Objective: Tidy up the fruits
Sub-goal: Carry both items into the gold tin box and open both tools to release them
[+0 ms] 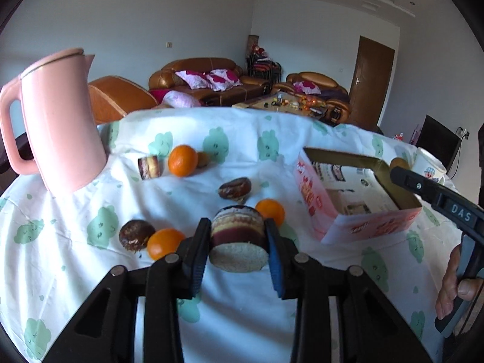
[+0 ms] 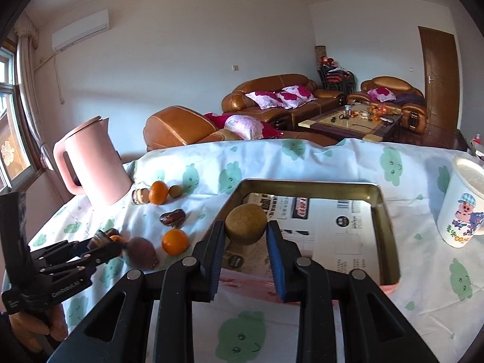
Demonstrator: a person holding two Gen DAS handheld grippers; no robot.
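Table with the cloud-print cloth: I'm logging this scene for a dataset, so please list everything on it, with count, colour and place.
oranges: three, orange; one far by the kettle, two near the left gripper.
layered cake piece: one, cream, yellow and maroon; between the left gripper's fingers.
small cake slice: one, brown and cream; left of the far orange.
round brown pastries: two, dark brown; mid-table and near left.
kiwi: one, brown-green; in the right gripper, over the box.
second kiwi: one, brown; behind the far orange.
box: one, pink, open, with a gold lining; right side.
kettle: one, pink; far left.
cup: one, white, cartoon print; far right.
tablecloth: one, white with green clouds.
left gripper: black, blue pads.
right gripper: same.
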